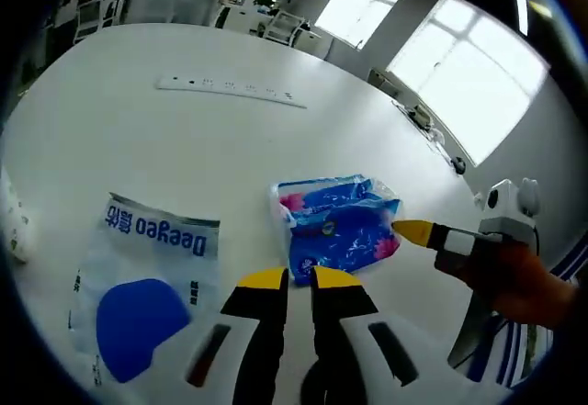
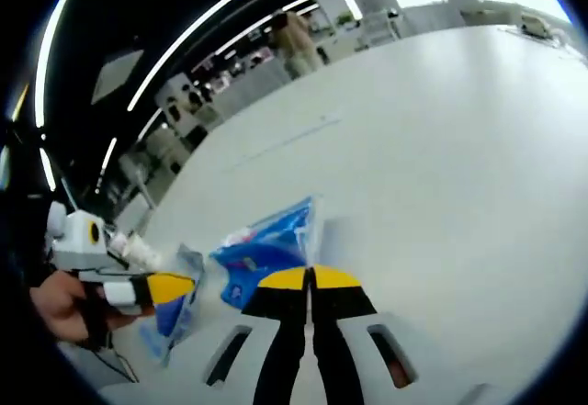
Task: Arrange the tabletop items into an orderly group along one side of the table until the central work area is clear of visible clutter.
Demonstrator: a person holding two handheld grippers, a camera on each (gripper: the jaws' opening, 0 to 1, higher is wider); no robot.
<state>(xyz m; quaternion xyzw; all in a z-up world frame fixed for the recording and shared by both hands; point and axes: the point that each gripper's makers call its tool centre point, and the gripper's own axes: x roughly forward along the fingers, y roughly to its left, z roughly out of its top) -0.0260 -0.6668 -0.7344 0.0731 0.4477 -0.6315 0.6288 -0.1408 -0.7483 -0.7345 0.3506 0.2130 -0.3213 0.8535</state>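
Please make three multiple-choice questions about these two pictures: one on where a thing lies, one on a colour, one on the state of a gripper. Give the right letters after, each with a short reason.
1. Where does the blue tissue pack lie?
A. on the white table
B. on a chair
C. in a basket

2. What colour are the tips of the left gripper?
A. red
B. yellow
C. green

3. How do the jaws of the right gripper stand?
A. wide apart
B. shut around a bottle
C. shut, tips together

Answers: 1 A, the pack rests flat on the tabletop. 2 B, both tips are yellow on black jaws. 3 C, no gap shows between the tips.
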